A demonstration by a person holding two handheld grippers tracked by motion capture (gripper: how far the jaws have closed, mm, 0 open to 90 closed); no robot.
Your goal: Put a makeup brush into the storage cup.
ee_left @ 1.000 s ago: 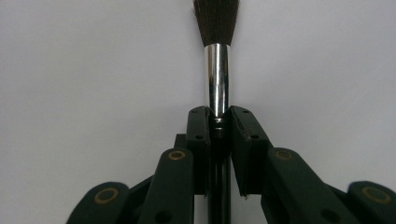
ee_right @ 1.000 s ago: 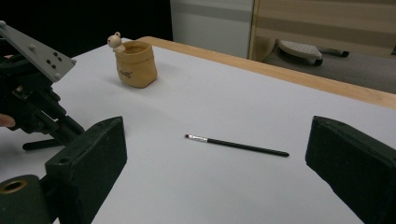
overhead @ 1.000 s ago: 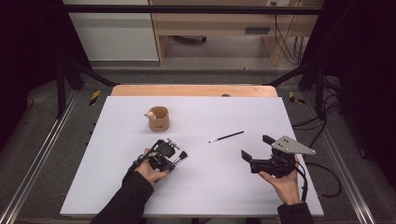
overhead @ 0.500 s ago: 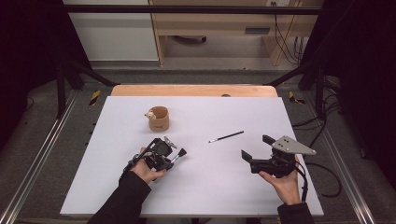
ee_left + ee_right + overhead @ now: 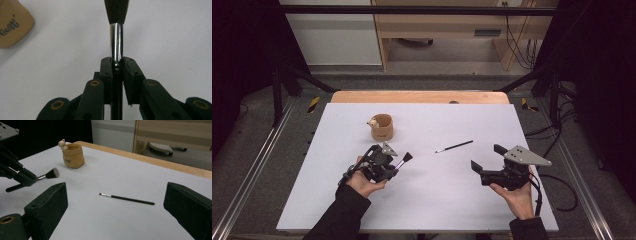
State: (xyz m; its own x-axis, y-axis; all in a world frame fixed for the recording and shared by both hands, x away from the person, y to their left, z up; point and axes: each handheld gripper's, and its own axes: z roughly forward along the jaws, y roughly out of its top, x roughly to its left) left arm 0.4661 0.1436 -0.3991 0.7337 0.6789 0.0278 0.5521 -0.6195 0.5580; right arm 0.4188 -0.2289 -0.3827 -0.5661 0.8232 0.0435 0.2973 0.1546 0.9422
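My left gripper (image 5: pixel 393 166) is shut on a makeup brush (image 5: pixel 404 159) with a silver ferrule (image 5: pixel 116 41) and dark bristles that point away toward the right. A tan pouch-shaped holder (image 5: pixel 382 127) with a small figure on its rim stands behind it on the white table (image 5: pixel 422 200). A thin black brush (image 5: pixel 454 146) lies flat at mid-table, also seen as the thin brush (image 5: pixel 127 199) between my right jaws' lines of sight. My right gripper (image 5: pixel 487 157) is open and holds nothing, hovering near the table's right front.
A wooden strip (image 5: pixel 419 97) runs along the table's far edge. Metal rails (image 5: pixel 257 165) flank the table. A cable (image 5: pixel 557 185) trails from the right gripper off the right side.
The left hand with the makeup brush has drifted slightly toward the front left. The right gripper has stayed put.
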